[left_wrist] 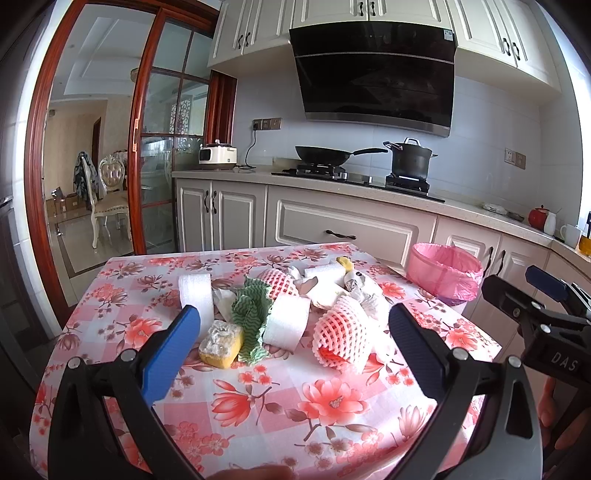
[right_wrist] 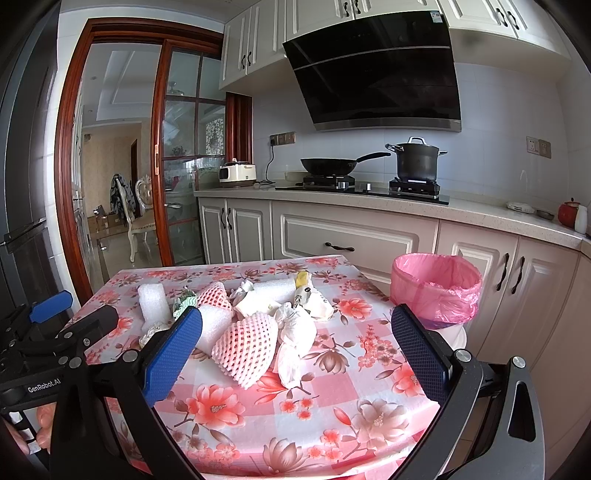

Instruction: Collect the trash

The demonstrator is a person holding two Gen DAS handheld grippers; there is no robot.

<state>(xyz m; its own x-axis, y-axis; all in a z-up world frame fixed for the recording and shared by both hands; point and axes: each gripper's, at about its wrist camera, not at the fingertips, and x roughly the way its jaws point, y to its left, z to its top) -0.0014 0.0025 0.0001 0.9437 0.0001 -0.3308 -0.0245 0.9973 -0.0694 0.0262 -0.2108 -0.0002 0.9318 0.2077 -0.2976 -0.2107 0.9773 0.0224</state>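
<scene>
left gripper (left_wrist: 293,345): held wide open, nothing gripped
right gripper (right_wrist: 295,349): open too – empty
trash: foam net (right_wrist: 246,347), sponge (left_wrist: 221,344), paper wads piled on tablecloth (left_wrist: 280,406)
bin (right_wrist: 436,288): pink-lined, at table's rt edge

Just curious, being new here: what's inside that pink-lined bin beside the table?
The bin shows only its pink bag liner folded over the rim. From this angle its bottom is hidden, so whether any trash lies inside cannot be seen.

A home kitchen: a range hood (left_wrist: 376,74) hangs over a gas hob (left_wrist: 354,177), with white cabinets (left_wrist: 236,33) and a rice cooker (left_wrist: 217,155).
</scene>
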